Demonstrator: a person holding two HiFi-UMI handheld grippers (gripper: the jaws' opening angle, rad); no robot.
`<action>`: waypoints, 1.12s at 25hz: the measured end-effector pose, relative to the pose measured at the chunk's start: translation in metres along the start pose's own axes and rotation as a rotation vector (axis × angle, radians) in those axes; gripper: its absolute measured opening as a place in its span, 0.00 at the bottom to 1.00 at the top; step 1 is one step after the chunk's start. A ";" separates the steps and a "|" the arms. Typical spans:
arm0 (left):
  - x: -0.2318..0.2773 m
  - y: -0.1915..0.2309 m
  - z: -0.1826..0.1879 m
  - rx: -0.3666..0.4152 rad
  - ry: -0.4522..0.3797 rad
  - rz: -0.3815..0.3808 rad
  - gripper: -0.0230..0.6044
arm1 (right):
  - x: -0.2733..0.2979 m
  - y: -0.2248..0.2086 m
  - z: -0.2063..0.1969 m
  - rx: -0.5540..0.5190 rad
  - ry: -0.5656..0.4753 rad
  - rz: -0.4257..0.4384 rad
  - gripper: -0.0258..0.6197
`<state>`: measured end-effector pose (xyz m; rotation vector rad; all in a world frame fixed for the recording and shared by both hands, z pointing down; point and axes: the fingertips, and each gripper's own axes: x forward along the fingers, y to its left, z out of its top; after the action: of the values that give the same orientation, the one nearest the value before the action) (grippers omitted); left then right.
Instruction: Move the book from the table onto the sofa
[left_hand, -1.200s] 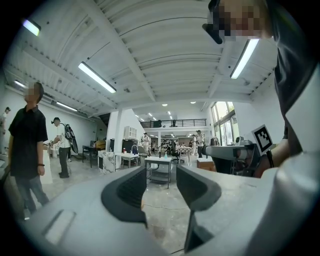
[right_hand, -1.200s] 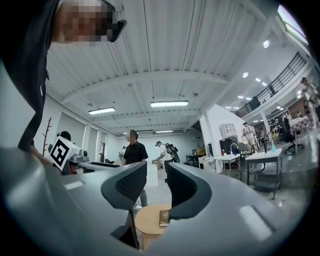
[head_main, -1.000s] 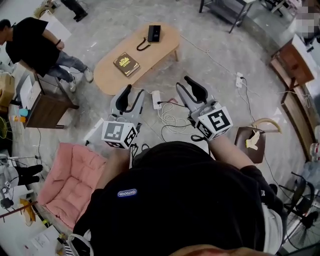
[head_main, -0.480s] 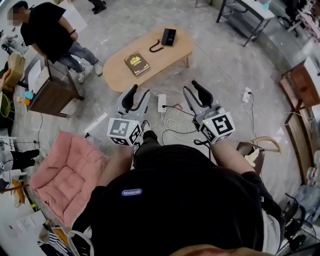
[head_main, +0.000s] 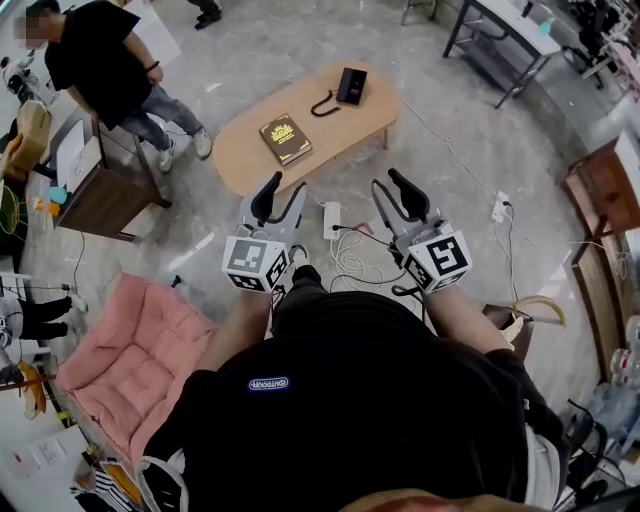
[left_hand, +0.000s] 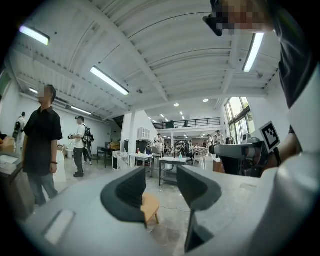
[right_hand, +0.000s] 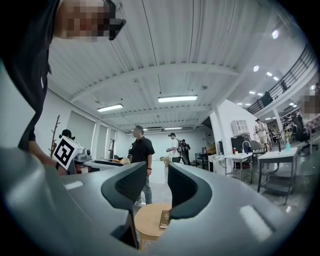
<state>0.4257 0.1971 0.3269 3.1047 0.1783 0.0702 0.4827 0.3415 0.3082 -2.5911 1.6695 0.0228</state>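
The brown book (head_main: 285, 138) with a gold cover lies flat on the oval wooden table (head_main: 330, 125), far ahead of me in the head view. Both grippers are held at waist height, short of the table. My left gripper (head_main: 281, 196) is open with nothing between its fingers; in the left gripper view (left_hand: 162, 192) one table end (left_hand: 149, 205) shows through the gap. My right gripper (head_main: 394, 192) is open and holds nothing. In the right gripper view (right_hand: 156, 192) the table (right_hand: 147, 222) carries a flat brown object (right_hand: 164, 219), partly hidden by the jaw.
A black handset (head_main: 350, 85) with a cord lies on the table's far end. A pink cushioned seat (head_main: 130, 365) sits low at my left. A person in black (head_main: 100, 70) stands by a wooden side table (head_main: 100, 190). A power strip (head_main: 331, 218) and cables (head_main: 350, 258) lie on the floor.
The table and book have slid lower and to the right in the head view as I come closer. Both grippers stay open, at the same height.
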 end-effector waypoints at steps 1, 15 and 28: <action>0.003 0.008 -0.001 -0.004 0.002 0.001 0.34 | 0.009 0.000 -0.002 0.000 0.006 0.002 0.29; 0.037 0.121 -0.029 -0.042 0.031 0.044 0.34 | 0.138 -0.005 -0.028 -0.015 0.040 0.031 0.29; 0.075 0.230 -0.074 -0.052 0.042 0.107 0.34 | 0.257 -0.021 -0.090 0.013 0.102 0.050 0.30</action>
<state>0.5232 -0.0207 0.4115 3.0602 0.0114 0.1409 0.6063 0.1111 0.3873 -2.5813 1.7613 -0.1200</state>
